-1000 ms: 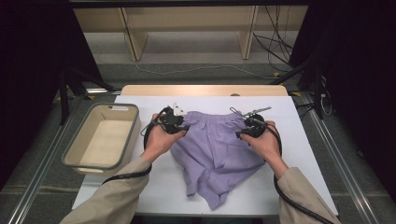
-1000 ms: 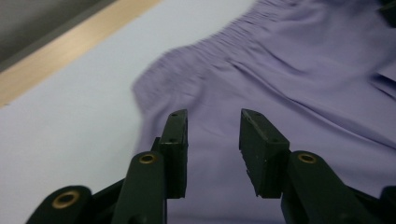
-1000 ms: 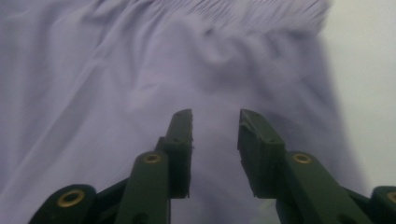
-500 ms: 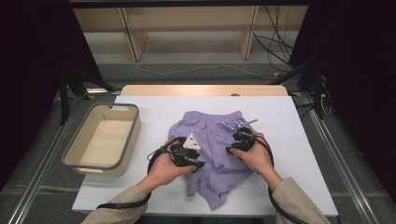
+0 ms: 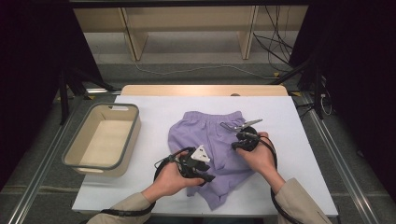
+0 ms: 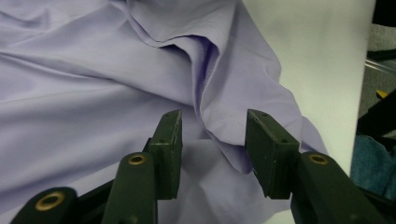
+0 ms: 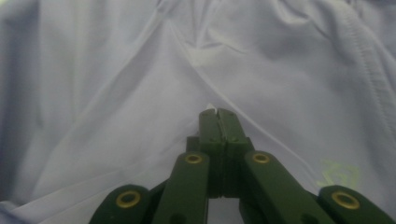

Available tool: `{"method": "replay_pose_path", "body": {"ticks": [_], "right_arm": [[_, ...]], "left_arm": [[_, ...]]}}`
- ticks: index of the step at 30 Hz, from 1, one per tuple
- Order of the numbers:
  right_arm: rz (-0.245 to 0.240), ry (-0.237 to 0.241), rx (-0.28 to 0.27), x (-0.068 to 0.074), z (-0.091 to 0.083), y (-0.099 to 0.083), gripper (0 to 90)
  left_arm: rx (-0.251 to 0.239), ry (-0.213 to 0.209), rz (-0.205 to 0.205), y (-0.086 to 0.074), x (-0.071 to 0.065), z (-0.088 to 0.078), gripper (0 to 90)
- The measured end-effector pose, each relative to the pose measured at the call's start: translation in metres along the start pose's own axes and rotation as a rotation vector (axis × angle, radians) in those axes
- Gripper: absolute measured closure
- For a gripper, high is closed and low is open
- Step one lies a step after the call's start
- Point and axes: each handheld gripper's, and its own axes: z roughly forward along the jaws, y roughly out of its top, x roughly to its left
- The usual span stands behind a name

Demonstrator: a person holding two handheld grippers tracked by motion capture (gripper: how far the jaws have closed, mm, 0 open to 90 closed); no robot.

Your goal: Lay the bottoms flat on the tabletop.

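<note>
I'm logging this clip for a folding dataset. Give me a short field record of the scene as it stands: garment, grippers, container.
garment: lilac fabric shorts, rumpled, lying on the white table
left gripper: jaws apart, just been opening, a fold of the cloth between them
right gripper: jaws have just closed together, pinching the cloth at their tips
container: beige grey-rimmed plastic bin, empty, left of the shorts

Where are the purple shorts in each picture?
High view: purple shorts lie mid-table, right of the tub.
Left gripper view: they fill the left and middle, a fold between the open jaws.
Right gripper view: all around the shut jaws.
Shared landmark: the white table.
</note>
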Motion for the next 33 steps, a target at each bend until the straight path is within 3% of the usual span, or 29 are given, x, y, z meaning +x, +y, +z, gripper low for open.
{"method": "replay_pose_path", "body": {"ticks": [7, 16, 21, 28, 33], "right_arm": [[0.029, 0.029, -0.027, -0.004, -0.035, -0.017, 90.0], [0.070, 0.044, -0.009, -0.016, -0.077, -0.065, 90.0], [0.090, 0.055, 0.030, -0.022, -0.089, -0.089, 90.0], [0.102, 0.076, 0.126, -0.028, -0.097, -0.119, 90.0], [0.103, 0.081, 0.182, -0.031, -0.103, -0.135, 90.0]], "left_arm": [[0.029, -0.048, 0.025, 0.000, -0.011, 0.011, 56.3], [0.050, -0.115, 0.067, 0.002, -0.032, 0.021, 59.9], [0.067, -0.152, 0.106, 0.002, -0.042, 0.026, 65.4], [0.072, -0.201, 0.116, 0.002, -0.052, 0.027, 67.1], [0.060, -0.192, 0.104, 0.002, -0.051, 0.021, 65.5]]}}
